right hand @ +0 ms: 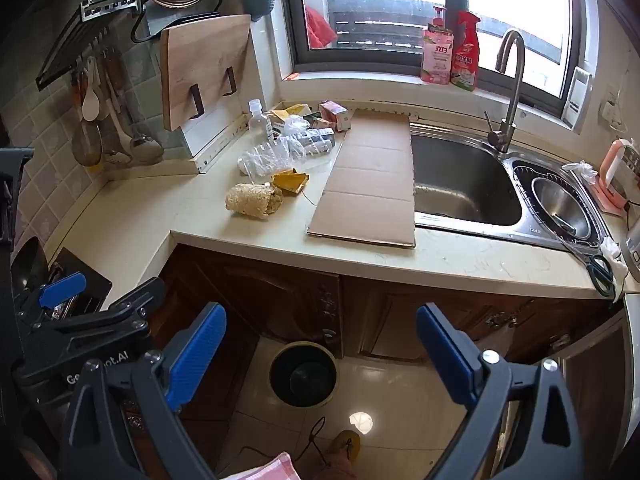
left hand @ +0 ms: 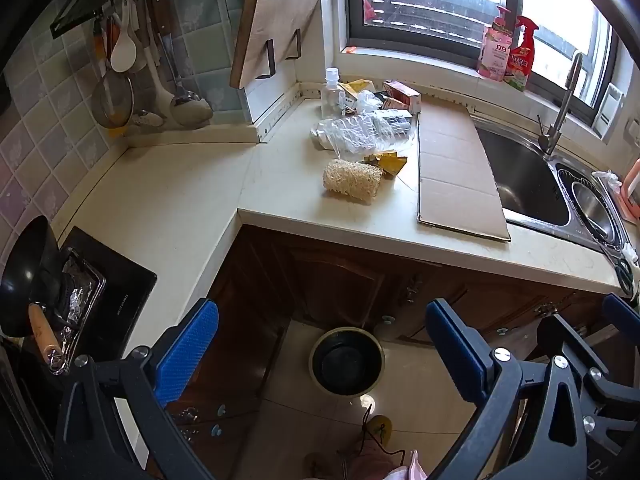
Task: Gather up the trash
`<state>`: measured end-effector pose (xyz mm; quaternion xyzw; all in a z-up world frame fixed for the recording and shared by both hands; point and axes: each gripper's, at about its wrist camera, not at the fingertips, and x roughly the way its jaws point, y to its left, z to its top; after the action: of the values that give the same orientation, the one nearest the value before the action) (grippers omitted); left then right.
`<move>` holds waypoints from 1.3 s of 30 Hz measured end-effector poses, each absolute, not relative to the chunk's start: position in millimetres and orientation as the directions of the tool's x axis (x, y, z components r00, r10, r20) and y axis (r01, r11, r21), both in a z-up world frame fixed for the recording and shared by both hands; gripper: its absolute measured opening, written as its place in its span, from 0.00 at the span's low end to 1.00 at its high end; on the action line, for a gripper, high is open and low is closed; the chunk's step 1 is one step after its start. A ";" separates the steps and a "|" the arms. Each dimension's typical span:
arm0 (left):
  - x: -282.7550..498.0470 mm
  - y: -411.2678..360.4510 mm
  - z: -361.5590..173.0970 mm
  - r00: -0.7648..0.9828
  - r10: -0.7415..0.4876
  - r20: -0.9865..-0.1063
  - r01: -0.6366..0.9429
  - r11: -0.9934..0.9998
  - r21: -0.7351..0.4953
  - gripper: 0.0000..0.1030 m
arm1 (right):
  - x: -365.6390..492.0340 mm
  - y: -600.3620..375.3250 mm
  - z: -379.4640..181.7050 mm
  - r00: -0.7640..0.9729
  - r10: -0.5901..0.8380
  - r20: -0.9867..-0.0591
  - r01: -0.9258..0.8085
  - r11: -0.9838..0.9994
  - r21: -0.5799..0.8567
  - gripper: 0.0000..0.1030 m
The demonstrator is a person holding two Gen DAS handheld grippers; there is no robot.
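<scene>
Trash lies on the cream counter corner: a flat cardboard sheet (left hand: 456,176) (right hand: 372,184), a loofah-like roll (left hand: 352,180) (right hand: 254,200), crumpled clear plastic (left hand: 356,132) (right hand: 266,158), yellow wrappers (left hand: 390,162) (right hand: 290,182), a clear bottle (left hand: 331,94) (right hand: 260,120) and small boxes (left hand: 402,96) (right hand: 334,115). A dark round bin (left hand: 346,360) (right hand: 303,374) stands on the floor below. My left gripper (left hand: 320,352) is open and empty above the floor. My right gripper (right hand: 320,356) is open and empty, also in front of the cabinets.
A steel sink (right hand: 460,184) with a tap (right hand: 510,88) sits right of the cardboard. Scissors (right hand: 600,272) lie at the counter's right edge. A stove with a wok (left hand: 24,276) is at the left. A cutting board (right hand: 202,72) leans on the wall. Wooden cabinet doors (right hand: 280,292) face me.
</scene>
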<state>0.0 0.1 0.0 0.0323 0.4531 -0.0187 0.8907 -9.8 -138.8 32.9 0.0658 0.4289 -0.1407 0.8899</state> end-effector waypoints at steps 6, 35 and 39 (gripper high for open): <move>-0.1 0.1 0.1 0.588 0.001 -0.809 0.061 0.997 0.046 0.99 | -9.6 -137.3 32.6 0.594 -0.192 -0.782 0.308 0.951 0.000 0.94; -6.7 1.0 2.9 0.598 0.014 -0.801 0.058 0.997 0.060 0.99 | -12.9 -133.7 29.7 0.592 -0.185 -0.785 0.309 0.951 0.009 0.94; -7.0 0.5 2.8 0.598 0.013 -0.801 0.058 0.997 0.059 0.99 | -14.2 -135.5 29.9 0.592 -0.182 -0.785 0.307 0.952 0.011 0.94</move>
<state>-7.0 0.5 2.8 0.0396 0.4480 -0.0126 0.8931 -14.2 -135.5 29.9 0.0728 0.4304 -0.1374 0.8892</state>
